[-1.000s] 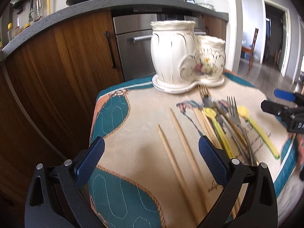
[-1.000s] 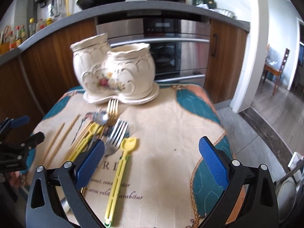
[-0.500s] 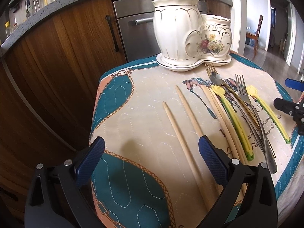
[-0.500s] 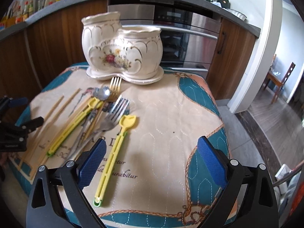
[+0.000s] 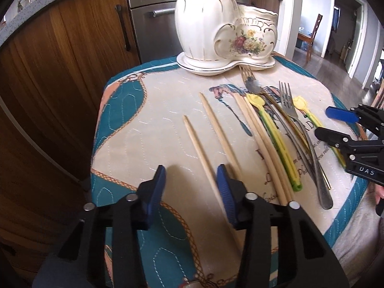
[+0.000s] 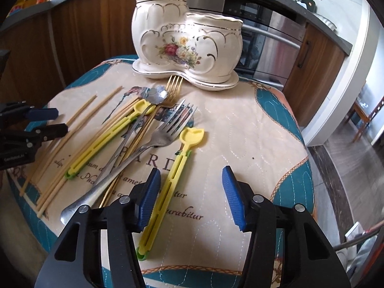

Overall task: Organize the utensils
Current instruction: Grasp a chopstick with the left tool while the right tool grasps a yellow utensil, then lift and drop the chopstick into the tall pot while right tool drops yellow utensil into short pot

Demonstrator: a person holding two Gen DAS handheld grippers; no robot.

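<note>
A cream two-pot ceramic holder (image 5: 216, 31) (image 6: 184, 40) stands at the far edge of the table. Several wooden chopsticks (image 5: 196, 144), two yellow plastic spoons (image 6: 177, 168) (image 6: 108, 141), a silver fork (image 6: 165, 134) and a gold fork (image 6: 174, 88) lie loose on the cloth. My left gripper (image 5: 192, 187) hovers over the leftmost chopstick, jaws closing; the stick runs just inside the right pad, untouched. My right gripper (image 6: 190, 192) hovers over the right yellow spoon's handle, jaws closing, and the handle lies beside the left pad.
A quilted teal and beige cloth (image 5: 144, 132) covers the small table. Wooden cabinets (image 5: 60, 60) and a steel appliance (image 5: 148, 24) stand close behind. The table drops off to the floor (image 6: 348, 156) on the right. Each gripper appears at the edge of the other's view.
Both pairs of jaws have narrowed from wide open. Both grippers have tipped further down toward the cloth, so the utensils fill more of each view.
</note>
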